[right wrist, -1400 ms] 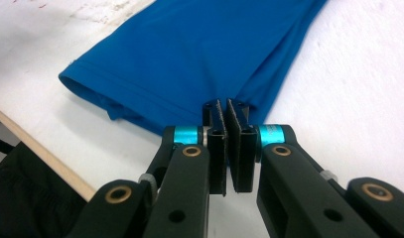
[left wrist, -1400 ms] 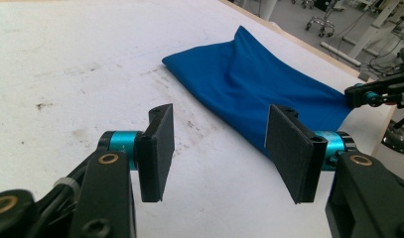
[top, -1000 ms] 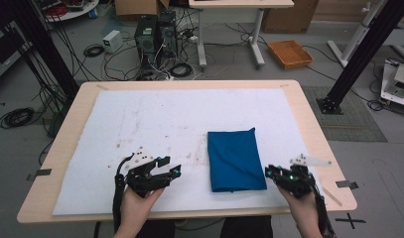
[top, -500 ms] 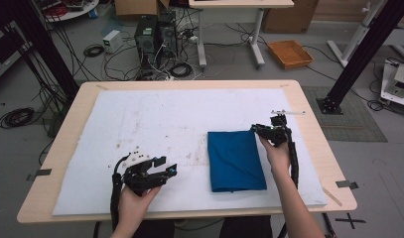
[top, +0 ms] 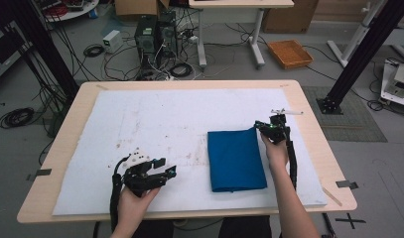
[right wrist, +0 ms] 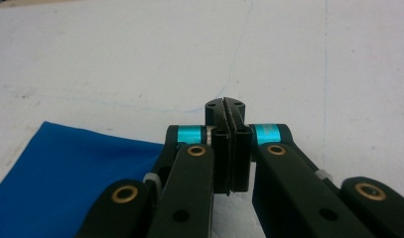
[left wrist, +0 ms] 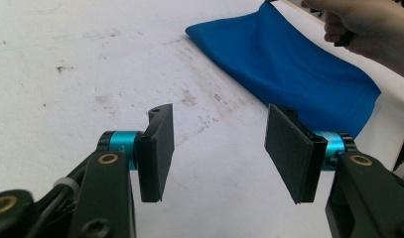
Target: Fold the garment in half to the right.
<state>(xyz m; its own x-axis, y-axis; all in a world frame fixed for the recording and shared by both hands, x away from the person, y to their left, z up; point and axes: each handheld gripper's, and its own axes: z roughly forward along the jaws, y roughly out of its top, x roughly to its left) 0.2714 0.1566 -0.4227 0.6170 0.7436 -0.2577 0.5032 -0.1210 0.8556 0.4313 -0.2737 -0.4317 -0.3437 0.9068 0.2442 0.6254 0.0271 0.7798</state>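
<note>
I can read no writing, label, brand, number or sign anywhere around me. The white sheet (top: 155, 119) on my counter (top: 308, 106) carries only brownish stains and specks, no letters. The blue cloth (top: 235, 159) is plain, with no tag or print that I can make out. My left gripper (left wrist: 218, 148) and my right gripper (right wrist: 230, 148) show black arms, teal collars and brass rivets, none marked with characters. On the floor beyond the counter, the computer towers (top: 155, 34) and the small white box (top: 111, 39) are too small and blurred for me to read anything.
</note>
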